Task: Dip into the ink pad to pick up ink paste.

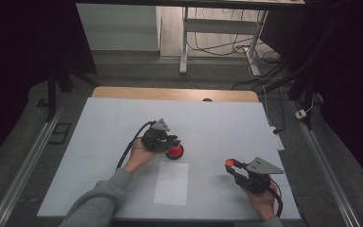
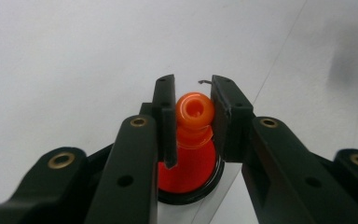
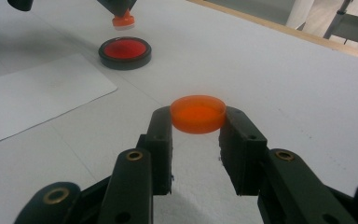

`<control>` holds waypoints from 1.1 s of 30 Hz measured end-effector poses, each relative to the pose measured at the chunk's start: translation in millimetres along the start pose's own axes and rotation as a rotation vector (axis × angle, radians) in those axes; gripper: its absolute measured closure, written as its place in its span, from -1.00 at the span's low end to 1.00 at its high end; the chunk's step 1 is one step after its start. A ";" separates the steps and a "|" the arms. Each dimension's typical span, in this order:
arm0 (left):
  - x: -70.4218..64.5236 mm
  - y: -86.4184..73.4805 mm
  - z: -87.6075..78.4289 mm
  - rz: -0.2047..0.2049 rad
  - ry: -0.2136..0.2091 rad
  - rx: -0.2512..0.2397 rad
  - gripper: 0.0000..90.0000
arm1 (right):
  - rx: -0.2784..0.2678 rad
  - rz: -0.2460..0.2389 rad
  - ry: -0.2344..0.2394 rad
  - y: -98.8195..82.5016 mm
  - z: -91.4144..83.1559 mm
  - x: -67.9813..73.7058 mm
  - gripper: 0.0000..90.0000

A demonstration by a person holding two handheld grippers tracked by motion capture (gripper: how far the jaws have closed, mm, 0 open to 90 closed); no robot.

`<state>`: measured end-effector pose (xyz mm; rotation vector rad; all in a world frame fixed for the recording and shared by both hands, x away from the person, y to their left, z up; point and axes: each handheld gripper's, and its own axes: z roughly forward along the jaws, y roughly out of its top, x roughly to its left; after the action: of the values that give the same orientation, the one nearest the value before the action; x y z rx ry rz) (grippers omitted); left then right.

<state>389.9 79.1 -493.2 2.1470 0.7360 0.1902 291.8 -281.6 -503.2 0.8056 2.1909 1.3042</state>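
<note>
One white table [image 1: 217, 123], grey floor [image 1: 146, 71]

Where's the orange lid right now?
The orange lid is clamped in the right gripper, held at the table's right side in the high view, well clear of the black-rimmed red ink pad under the left gripper.

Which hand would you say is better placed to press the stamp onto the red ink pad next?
Left: its gripper holds the orange stamp directly above the red ink pad.
</note>
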 end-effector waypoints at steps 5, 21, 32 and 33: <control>2.2 -2.5 0.8 -0.010 -0.002 -0.006 0.61 | 0.002 -0.004 0.003 -0.2 1.2 0.9 0.44; 3.5 -10.2 9.6 -0.013 0.003 0.031 0.61 | 0.003 -0.004 0.006 -0.2 1.0 1.4 0.44; 0.5 -11.6 12.3 0.014 0.022 0.067 0.61 | 0.003 -0.003 0.005 -0.1 1.1 1.5 0.44; -0.1 -11.9 13.3 0.019 0.026 0.072 0.61 | 0.005 -0.005 0.005 0.0 1.0 1.5 0.44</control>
<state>389.6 75.8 -510.7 2.2241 0.7481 0.2040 291.4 -279.9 -503.8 0.7997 2.1993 1.3001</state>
